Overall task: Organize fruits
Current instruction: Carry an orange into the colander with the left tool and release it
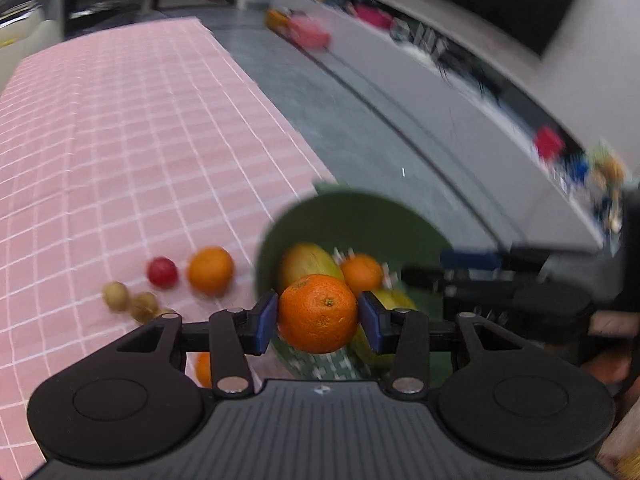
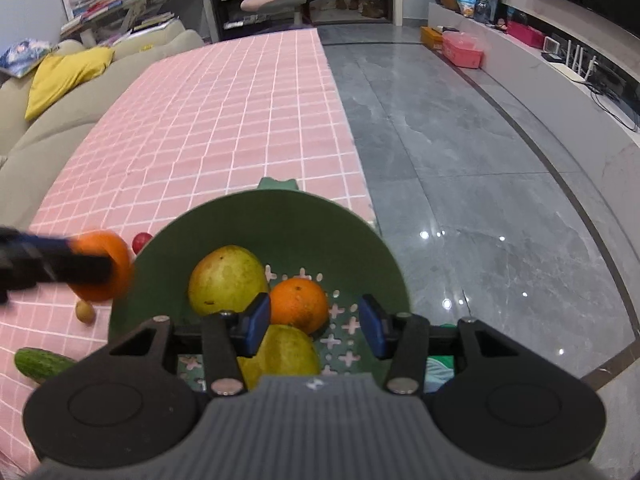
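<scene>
The left gripper (image 1: 318,318) pinches an orange (image 1: 318,313) to carry to the green basket (image 2: 280,216), while the right gripper (image 2: 314,326) hangs over it, jaws spread and empty.

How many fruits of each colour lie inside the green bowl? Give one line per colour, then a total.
Yellow-green fruits: 2
Orange fruit: 1
Total in the green bowl: 3
</scene>
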Demonstrator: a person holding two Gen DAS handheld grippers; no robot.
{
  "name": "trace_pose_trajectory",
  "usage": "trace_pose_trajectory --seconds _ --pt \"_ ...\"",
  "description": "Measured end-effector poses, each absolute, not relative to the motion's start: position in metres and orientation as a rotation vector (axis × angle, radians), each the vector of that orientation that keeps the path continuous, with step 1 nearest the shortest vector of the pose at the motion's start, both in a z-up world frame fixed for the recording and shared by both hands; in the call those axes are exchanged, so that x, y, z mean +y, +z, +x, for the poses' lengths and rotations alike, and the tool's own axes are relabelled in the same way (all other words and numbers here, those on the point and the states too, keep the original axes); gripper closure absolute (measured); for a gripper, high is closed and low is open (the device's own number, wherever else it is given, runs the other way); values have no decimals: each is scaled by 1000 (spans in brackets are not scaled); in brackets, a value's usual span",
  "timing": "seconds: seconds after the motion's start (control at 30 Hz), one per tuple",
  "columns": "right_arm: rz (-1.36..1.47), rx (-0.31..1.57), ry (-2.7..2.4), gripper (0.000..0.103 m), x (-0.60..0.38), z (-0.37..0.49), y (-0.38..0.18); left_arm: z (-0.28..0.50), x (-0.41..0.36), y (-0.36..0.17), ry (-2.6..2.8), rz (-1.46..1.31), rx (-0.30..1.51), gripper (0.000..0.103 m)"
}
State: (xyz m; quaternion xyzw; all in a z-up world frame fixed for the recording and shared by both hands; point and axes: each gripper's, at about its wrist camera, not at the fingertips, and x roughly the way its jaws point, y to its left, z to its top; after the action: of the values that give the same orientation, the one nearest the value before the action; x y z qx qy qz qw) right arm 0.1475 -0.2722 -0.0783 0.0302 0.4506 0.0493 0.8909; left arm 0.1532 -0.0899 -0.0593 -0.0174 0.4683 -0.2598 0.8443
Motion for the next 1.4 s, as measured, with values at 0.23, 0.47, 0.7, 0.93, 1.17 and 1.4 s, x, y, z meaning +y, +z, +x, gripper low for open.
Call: trace_pose_trajectory --seconds 0.23,0.47,0.7,0.93,1.17,1.4 --pt "88 894 114 57 -276 138 -76 150 -129 -81 -557 155 1044 53" --pt "137 921 109 57 -283 143 -83 146 -138 -95 -543 264 1078 53" --pt "140 932 110 56 -283 144 -84 146 -145 -101 -548 281 1092 52" --pt "143 933 101 52 -285 143 -83 140 -148 -103 -577 305 1079 45" --pt "118 924 102 52 -281 141 -82 139 -134 -90 -566 238 1052 38" --pt "86 848 127 50 -273 132 -70 130 -101 -57 -523 123 963 38"
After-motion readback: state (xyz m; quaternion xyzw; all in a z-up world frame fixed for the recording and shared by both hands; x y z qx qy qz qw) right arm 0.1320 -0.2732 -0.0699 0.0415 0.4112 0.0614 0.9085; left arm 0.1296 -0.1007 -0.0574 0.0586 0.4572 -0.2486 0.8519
